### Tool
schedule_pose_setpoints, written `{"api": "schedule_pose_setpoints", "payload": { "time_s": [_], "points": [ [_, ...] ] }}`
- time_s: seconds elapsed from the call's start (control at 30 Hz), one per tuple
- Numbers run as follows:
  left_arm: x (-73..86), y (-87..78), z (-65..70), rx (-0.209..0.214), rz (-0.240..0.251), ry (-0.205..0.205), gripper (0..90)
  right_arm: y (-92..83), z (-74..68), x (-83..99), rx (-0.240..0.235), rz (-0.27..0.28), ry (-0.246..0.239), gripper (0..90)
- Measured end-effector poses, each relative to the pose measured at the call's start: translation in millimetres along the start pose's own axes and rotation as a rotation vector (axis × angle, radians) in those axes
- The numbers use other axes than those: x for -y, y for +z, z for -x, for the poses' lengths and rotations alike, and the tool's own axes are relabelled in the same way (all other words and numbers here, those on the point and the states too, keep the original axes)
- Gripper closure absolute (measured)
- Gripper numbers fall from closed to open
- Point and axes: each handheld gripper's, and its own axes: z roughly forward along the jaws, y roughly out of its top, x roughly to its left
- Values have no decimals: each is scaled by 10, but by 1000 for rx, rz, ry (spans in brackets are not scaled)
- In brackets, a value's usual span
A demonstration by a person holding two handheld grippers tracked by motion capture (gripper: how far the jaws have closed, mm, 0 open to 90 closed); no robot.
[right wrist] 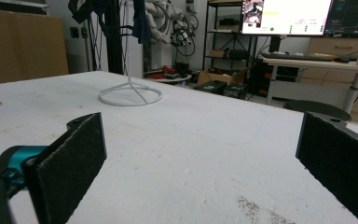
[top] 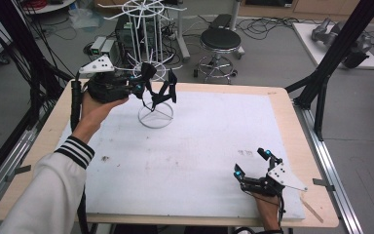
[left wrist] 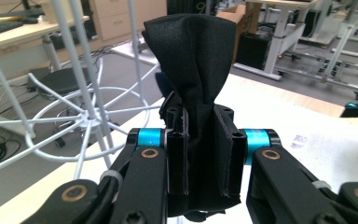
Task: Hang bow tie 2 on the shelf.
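I see the table (top: 292,146), its white sheet (top: 199,146) scuffed and smudged, spreading out ahead of both grippers. The white wire rack (top: 148,53) stands at the far left part of the sheet, just beyond the left gripper (top: 143,85) — its ring base (top: 156,116) sits below and slightly to the right of that gripper's tips, the upright wires rising right beside them.

From the left gripper view I read the left gripper (left wrist: 200,154) as narrow, its jaws pressed together on a fold of black fabric (left wrist: 191,60). The cloth bunches between the pads and fans out upward past the tips; in the high view, black straps (top: 168,90) of the same item dangle just off the gripper's right side, in front of the rack's wires. I can't tell whether the fabric touches the rack.

The right gripper (top: 253,163) rests low at the near right corner, well apart from the left one, held by a hand (top: 268,207). In its own view the right gripper (right wrist: 200,154) stands wide — bare sheet between the two pads, nothing in them. The rack's ring base (right wrist: 130,97) lies far ahead of it and a little to the left.
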Motion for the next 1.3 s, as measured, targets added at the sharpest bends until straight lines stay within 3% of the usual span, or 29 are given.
{"api": "schedule_pose_setpoints", "payload": {
  "time_s": [0.17, 0.3, 0.6, 0.83, 0.9, 1.1, 1.2, 1.3],
  "points": [
    [-8, 15, -21, -29, 5, -15, 766, 0, 1, 0, 1, 0, 1, 8],
    [10, 48, -36, -55, -29, -18, 766, -1, 2, 1, 0, 1, 0, 8],
    [20, 63, -50, -93, -52, -43, 765, 1, 9, 1, 1, 7, -6, 8],
    [13, 58, -35, -114, -55, -35, 746, -2, 1, 1, 1, 1, -2, 8],
    [10, 54, -33, -127, -54, -39, 697, -2, -1, 1, 2, 1, -3, 8],
    [3, 34, -32, -148, -45, -44, 435, 0, 0, 1, 1, 0, -3, 8],
    [-12, 3, -19, -154, -17, -28, 322, 0, -1, 1, 1, -1, -4, 8],
    [-32, -43, 15, -167, -31, -7, 221, 0, -2, 1, 2, -1, -4, 8]
  ]
}}
